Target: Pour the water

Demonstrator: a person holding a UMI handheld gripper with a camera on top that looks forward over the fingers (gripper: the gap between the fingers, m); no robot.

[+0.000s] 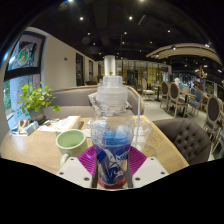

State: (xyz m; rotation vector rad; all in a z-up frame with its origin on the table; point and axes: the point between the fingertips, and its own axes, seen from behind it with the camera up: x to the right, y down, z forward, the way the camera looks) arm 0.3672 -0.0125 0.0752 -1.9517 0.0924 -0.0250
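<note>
The gripper pinches the clear plastic water bottle at its labelled waist; thin, slippery walls likely flex. A green cup sits just left of the bottle.

Only 1 view is given: a wide-angle camera riding on the gripper, facing forward along its 2 fingers. It sits very near the clear bottle, low over the desk, with a café room stretching beyond.
</note>
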